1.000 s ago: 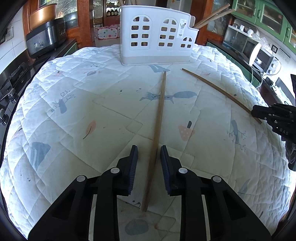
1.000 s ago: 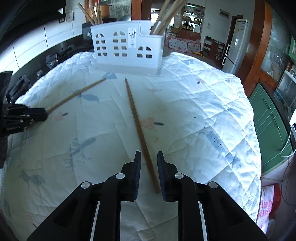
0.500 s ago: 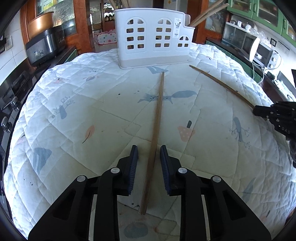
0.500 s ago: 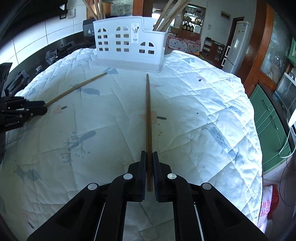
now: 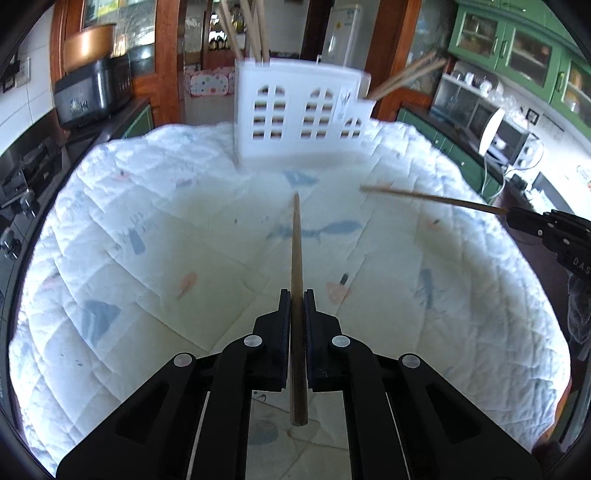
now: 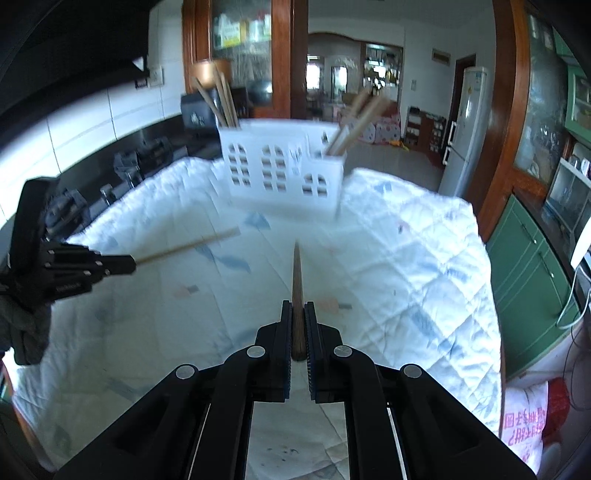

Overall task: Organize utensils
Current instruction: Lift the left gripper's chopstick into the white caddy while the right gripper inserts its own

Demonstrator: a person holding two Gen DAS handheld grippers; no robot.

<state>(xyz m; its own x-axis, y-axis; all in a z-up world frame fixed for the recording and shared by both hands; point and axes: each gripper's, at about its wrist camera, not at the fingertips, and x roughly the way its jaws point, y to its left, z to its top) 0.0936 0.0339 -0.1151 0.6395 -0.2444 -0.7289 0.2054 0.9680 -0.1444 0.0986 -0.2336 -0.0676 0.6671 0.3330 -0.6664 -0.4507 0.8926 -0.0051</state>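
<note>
Two long brown wooden chopsticks are the things in play, and each is clamped in its own tongs and raised off the surface. The left chopstick (image 5: 296, 258) runs straight ahead from the left tongs (image 5: 296, 302), whose black jaws are pressed against both its sides; its thick butt end sticks out toward the near side behind the jaws, and its tip points at the far white utensil holder (image 5: 299, 122). The right chopstick (image 6: 296, 291) sits the same way in the right tongs (image 6: 297, 314), closed tight on it near its butt end, tip aimed at the same holder (image 6: 280, 173). In the left wrist view the right tongs (image 5: 517, 218) appear at the right edge with their chopstick (image 5: 432, 197) reaching left above the cloth; in the right wrist view the left tongs (image 6: 127, 264) show at the left edge with their chopstick (image 6: 188, 245) slanting toward the far right. The holder stands at the far side of the surface, with more chopsticks (image 5: 251, 26) leaning out of its compartments. A white quilted cloth (image 5: 147, 229) with small printed animal shapes covers the surface. The views are motion-blurred.
</note>
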